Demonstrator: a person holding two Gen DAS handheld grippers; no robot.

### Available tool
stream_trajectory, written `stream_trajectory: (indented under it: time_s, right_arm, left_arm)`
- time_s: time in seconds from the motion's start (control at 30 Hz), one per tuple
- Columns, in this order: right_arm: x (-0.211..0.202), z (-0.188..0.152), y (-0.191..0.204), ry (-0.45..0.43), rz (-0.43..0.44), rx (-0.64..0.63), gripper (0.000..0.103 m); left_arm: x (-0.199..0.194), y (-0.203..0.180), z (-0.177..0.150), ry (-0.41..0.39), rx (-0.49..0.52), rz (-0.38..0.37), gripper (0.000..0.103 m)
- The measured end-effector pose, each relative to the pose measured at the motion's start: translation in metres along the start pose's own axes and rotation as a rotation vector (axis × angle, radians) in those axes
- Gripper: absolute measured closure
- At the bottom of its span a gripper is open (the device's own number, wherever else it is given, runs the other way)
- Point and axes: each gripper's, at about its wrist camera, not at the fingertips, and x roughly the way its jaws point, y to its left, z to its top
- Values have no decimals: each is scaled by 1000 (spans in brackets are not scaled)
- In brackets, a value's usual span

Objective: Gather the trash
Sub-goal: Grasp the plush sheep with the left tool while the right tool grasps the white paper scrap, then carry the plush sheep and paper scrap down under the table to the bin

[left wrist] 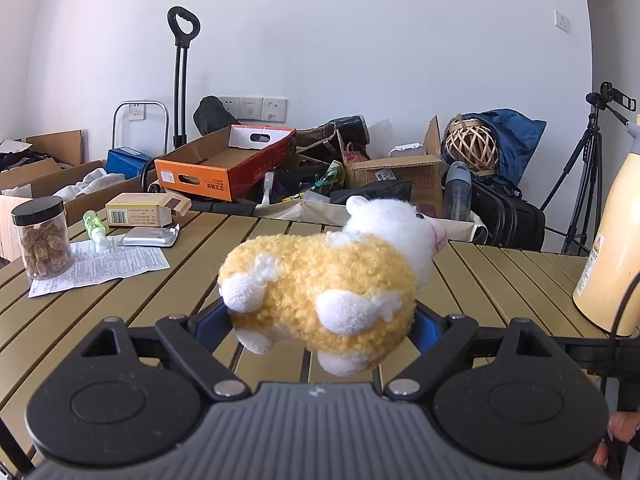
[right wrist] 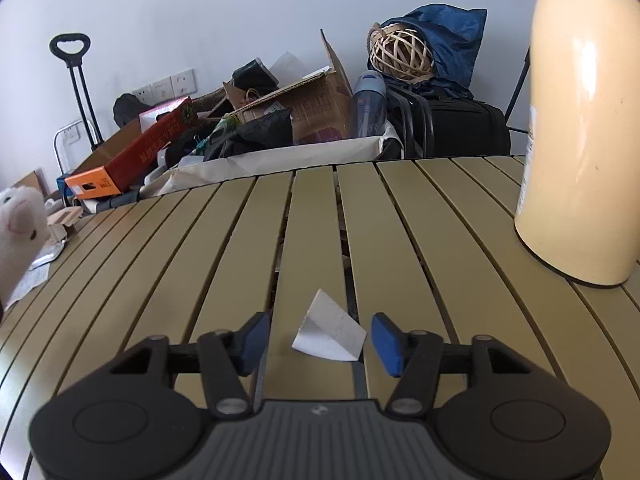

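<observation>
Left wrist view: left gripper (left wrist: 322,322) holds a fluffy yellow-and-white plush sheep (left wrist: 328,280) above the olive slatted tabletop (left wrist: 120,312); its blue-padded fingers (left wrist: 426,330) press the toy's flanks, mostly hidden behind the fleece. Part of a hand shows at the lower right edge, cut off.

Right wrist view: right gripper (right wrist: 318,340) is low over the tabletop (right wrist: 440,260), fingers (right wrist: 386,344) partway apart with a folded white paper scrap (right wrist: 330,334) lying on the slats between them; neither pad touches it. The sheep's face (right wrist: 18,216) is cut off at the left edge. A tall cream thermos jug (right wrist: 580,140) stands at right, its top out of frame.

Only the left view shows the clear plastic jar with black lid (left wrist: 40,236), holding brown lumps, hard to identify, standing on a printed leaflet (left wrist: 104,264), beside a small tan carton (left wrist: 140,210), a silver blister pack (left wrist: 150,236) and a small green bottle (left wrist: 94,226).

Behind the tabletop, an orange cardboard tray (left wrist: 224,168) appears empty.
</observation>
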Motion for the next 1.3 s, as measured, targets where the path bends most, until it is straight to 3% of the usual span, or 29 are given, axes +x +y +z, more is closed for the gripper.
stream_trajectory:
  time_s: [0.13, 0.27, 0.77, 1.3]
  right_arm:
    - [6, 3, 2, 10, -8, 2, 76]
    - [5, 2, -4, 1, 6, 33, 79]
    - [-43, -1, -7, -100, 99, 38, 81]
    - [-154, -41, -4, -181, 192, -29, 81]
  left_arm:
    - [0, 0, -1, 0, 8, 1, 14]
    - [-1, 0, -2, 1, 11, 1, 14]
    - [-23, -1, -2, -10, -1, 5, 14]
    - [-114, -3, -31, -15, -17, -8, 14]
